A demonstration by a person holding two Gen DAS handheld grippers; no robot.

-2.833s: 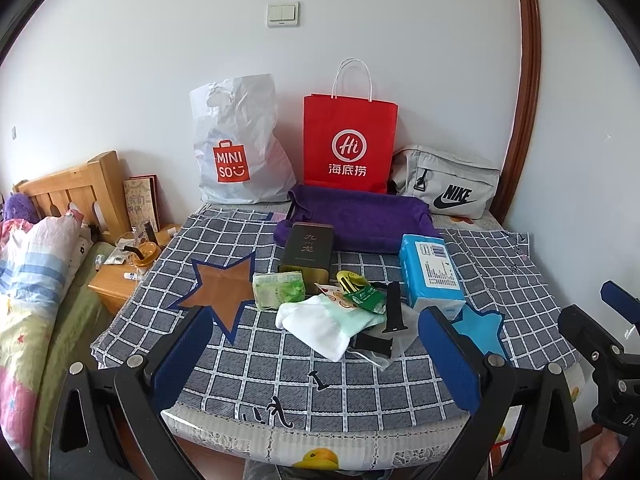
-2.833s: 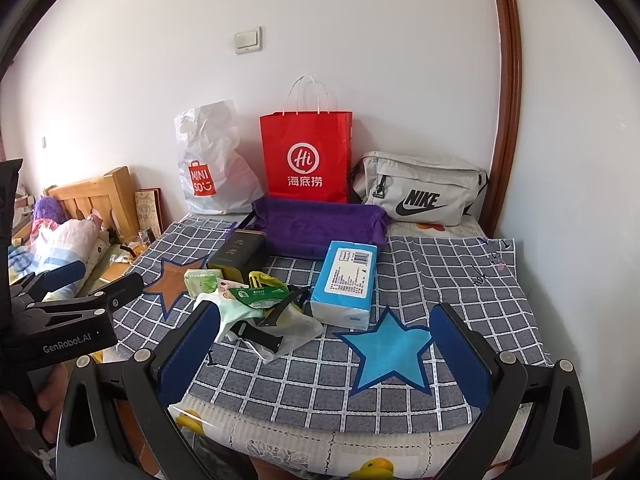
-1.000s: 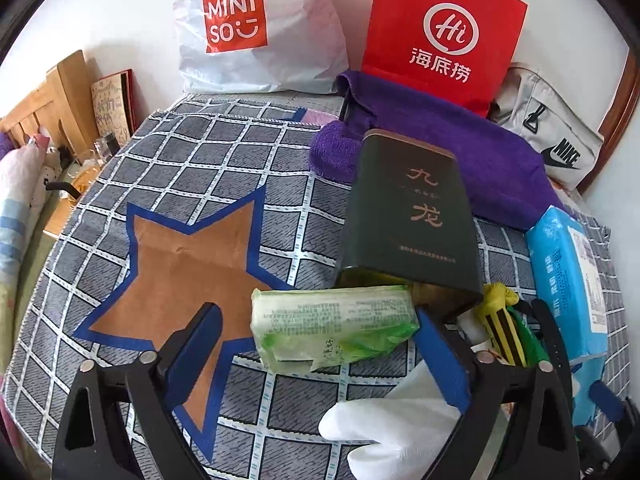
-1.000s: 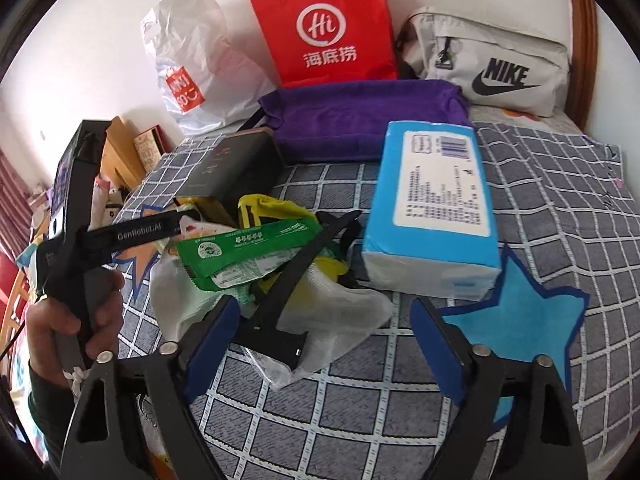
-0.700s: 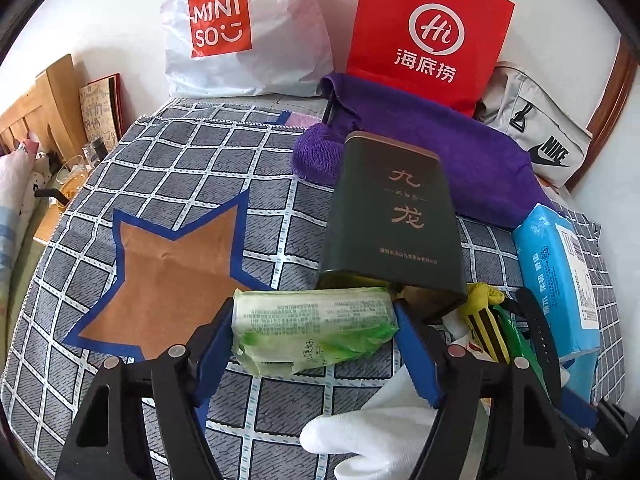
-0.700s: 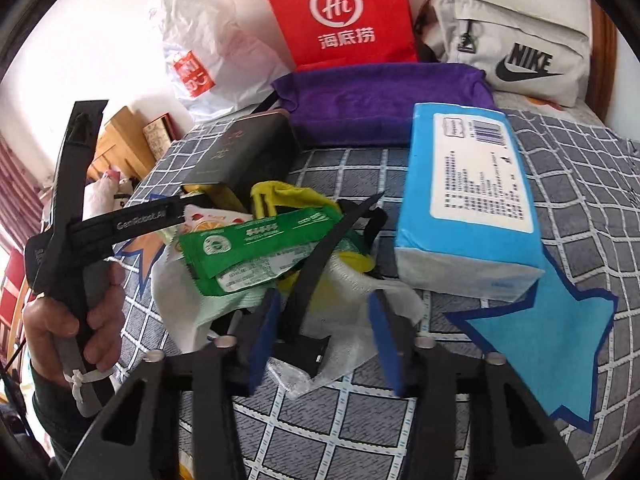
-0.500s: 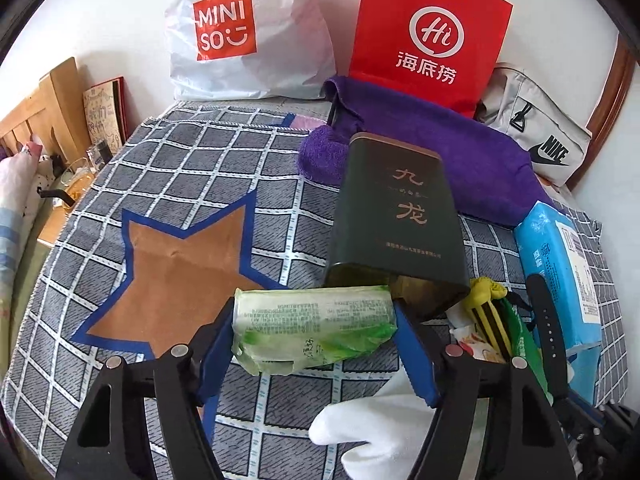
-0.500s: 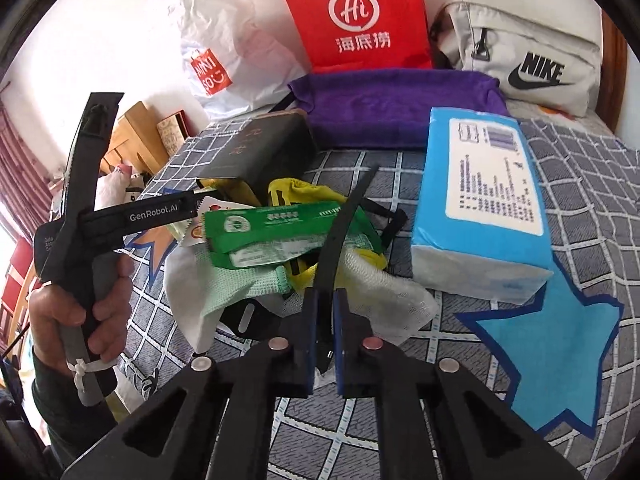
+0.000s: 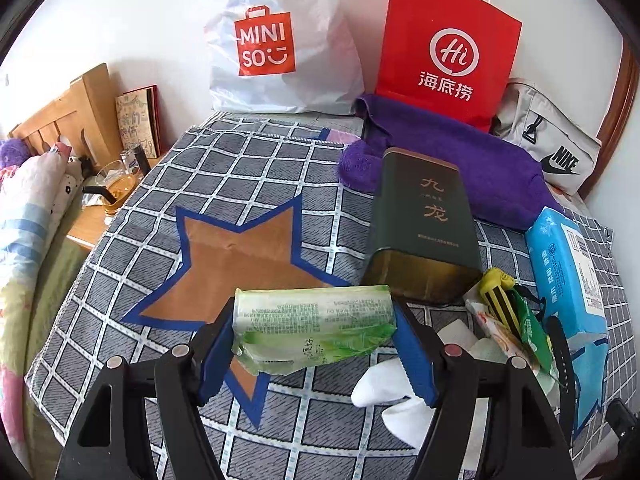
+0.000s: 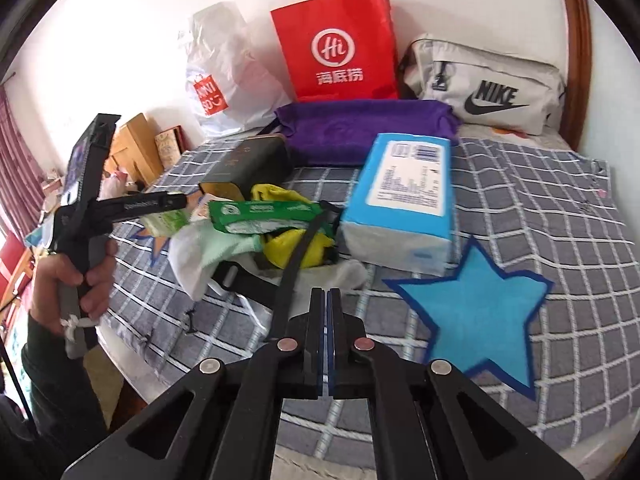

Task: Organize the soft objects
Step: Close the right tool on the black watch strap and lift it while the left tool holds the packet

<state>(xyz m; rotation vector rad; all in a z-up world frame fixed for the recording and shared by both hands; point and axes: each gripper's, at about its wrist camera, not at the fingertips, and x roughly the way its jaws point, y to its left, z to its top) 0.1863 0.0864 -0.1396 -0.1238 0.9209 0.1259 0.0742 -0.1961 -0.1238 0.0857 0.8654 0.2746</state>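
My left gripper (image 9: 314,322) is shut on a green tissue pack (image 9: 312,322) and holds it just above the brown star (image 9: 240,256) on the checked cloth (image 9: 248,160). My right gripper (image 10: 325,300) is shut; a black strap (image 10: 296,256) runs from beside its left finger up into the pile, and I cannot tell if it is pinched. The pile holds a white sock (image 9: 384,388), a yellow cloth (image 10: 298,248) and a green packet (image 10: 260,216). A blue tissue pack (image 10: 404,196) lies to the right of the pile.
A dark green tin (image 9: 422,224) lies behind the pile. A purple towel (image 9: 460,160), a red paper bag (image 9: 444,52), a white Miniso bag (image 9: 280,40) and a grey Nike bag (image 10: 484,84) line the wall. A blue star (image 10: 476,308) marks the cloth at right.
My left gripper closed on the green tissue pack and lifted it toward the brown star. My right gripper closed at the black strap and pulled back.
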